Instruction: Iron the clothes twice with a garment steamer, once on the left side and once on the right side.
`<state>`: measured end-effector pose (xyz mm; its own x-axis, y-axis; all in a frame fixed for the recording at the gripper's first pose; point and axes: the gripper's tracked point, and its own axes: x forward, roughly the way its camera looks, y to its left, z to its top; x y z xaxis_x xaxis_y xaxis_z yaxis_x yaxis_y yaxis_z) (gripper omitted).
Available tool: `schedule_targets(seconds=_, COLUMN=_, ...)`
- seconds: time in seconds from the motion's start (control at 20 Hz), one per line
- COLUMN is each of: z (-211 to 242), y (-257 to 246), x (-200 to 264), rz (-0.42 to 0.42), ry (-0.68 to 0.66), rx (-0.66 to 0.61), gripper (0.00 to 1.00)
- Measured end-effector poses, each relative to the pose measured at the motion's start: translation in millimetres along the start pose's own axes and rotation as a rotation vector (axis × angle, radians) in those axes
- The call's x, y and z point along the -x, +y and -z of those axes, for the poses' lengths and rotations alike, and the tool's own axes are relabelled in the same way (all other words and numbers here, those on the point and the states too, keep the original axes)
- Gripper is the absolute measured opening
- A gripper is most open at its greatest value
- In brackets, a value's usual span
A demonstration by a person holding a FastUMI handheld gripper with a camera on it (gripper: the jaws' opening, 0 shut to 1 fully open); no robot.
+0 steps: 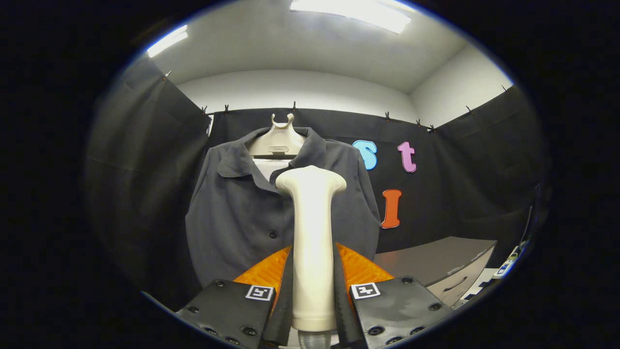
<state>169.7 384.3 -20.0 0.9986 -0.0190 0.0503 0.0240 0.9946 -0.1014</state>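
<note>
**Steamer held upright in front of the hanging shirt**

Steamer, a pale rigid wand with a flared head, stands upright between the fingers of the gripper, which are closed against its handle from both sides. The grip sits low on the shaft, well under the head, and a ribbed hose fitting shows at the very bottom. The body looks like smooth hard plastic, so it could slip or twist in the grasp; holding the straight handle section, as now, seems the sound place, and the trailing hose probably adds some drag.

Just beyond the head hangs the shirt, dark grey, collared and buttoned, on a light hanger against the black cloth wall. Its fabric looks soft and light and would likely sway if pressed, so passes should be gentle. Whether the head touches the cloth cannot be told. A grey cabinet with a drawer stands off to the right.
</note>
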Motion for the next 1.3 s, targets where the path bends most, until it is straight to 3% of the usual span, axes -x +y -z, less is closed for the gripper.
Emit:
schedule_targets(seconds=0.65, z=6, y=-20, x=-34, rz=0.087, ry=-0.003, rx=0.04, gripper=0.44)
schedule_targets(seconds=1.3, z=61, y=-25, x=-9, rz=0.084, ry=0.093, rx=0.053, gripper=0.44)
